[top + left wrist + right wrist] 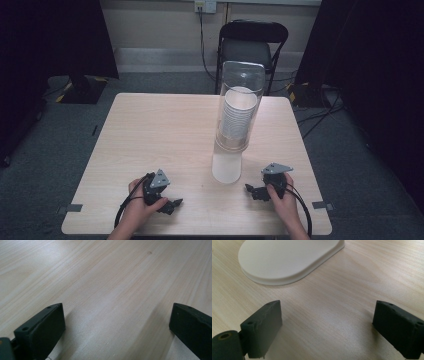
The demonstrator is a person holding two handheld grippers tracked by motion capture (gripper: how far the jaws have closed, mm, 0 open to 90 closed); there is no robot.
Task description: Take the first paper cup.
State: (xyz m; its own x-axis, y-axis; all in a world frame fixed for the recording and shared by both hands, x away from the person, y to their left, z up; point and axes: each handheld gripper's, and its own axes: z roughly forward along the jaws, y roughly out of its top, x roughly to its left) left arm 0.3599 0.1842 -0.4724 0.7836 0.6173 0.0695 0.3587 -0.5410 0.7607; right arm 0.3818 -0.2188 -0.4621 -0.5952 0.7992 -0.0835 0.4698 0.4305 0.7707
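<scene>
A clear tube dispenser (239, 102) holding a stack of white paper cups (237, 116) stands on a white base (226, 167) near the middle of the wooden table (160, 130). My left gripper (171, 205) rests low at the front left, held by a hand, its jaws wide apart over bare wood (117, 302). At the front right my right gripper (252, 191) is open too, pointing left toward the base. The right gripper view has the rounded white base (284, 260) just beyond the empty jaws.
A black folding chair (250, 47) stands behind the table's far edge. Cables run across the grey floor at the right (320, 112). Dark curtains hang at both sides. Tape marks sit at the table's front corners (70, 208).
</scene>
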